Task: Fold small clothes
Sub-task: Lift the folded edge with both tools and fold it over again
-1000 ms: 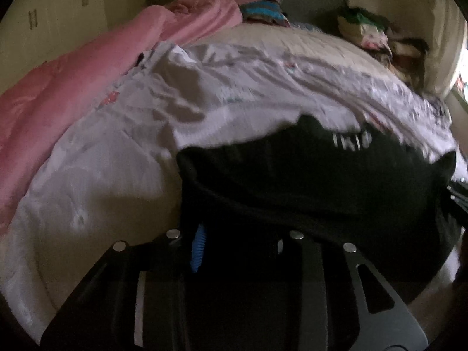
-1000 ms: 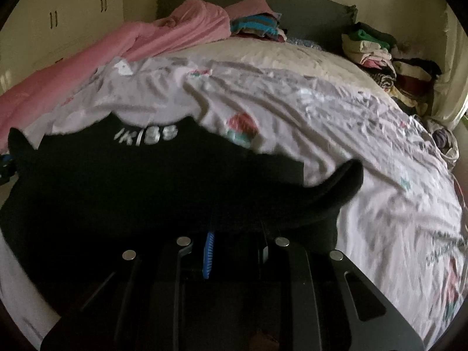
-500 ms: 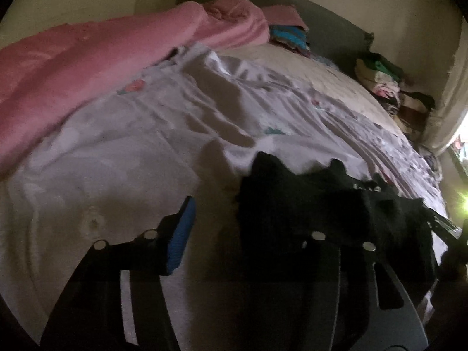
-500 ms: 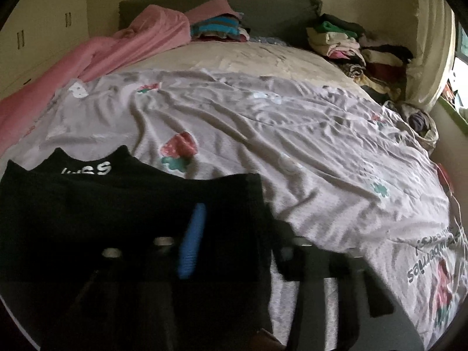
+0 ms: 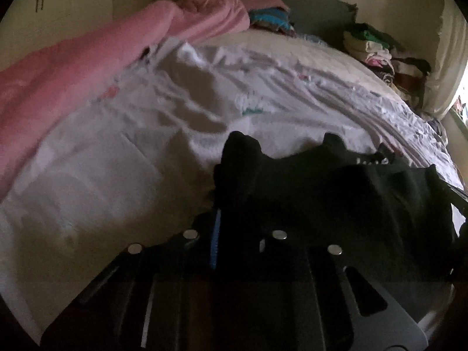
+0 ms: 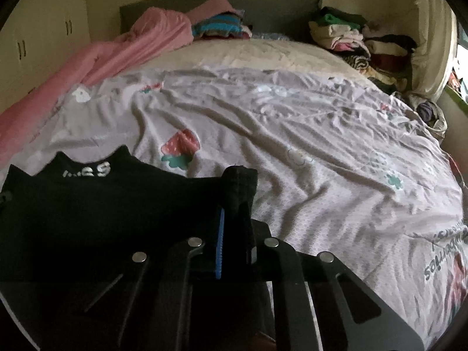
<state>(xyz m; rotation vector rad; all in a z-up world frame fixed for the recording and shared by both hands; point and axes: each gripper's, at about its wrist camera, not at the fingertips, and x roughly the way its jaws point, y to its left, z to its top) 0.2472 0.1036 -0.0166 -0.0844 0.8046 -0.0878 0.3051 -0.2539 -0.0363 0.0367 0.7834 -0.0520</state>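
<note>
Nearest, the left claw (image 5: 234, 231) and right claw (image 6: 234, 234) are each clamped on a corner of the black garment (image 6: 102, 204), which lies on the printed bedsheet (image 6: 292, 146). Beyond, a pink blanket (image 5: 73, 67) and clothes pile (image 6: 351, 38) sit by the headboard (image 6: 263, 3).

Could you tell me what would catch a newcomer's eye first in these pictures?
The black garment with white lettering lies at the near edge of the wrinkled strawberry-print sheet, pinched at either side by the left tool and right tool. A pink blanket runs along the bed's left side.
</note>
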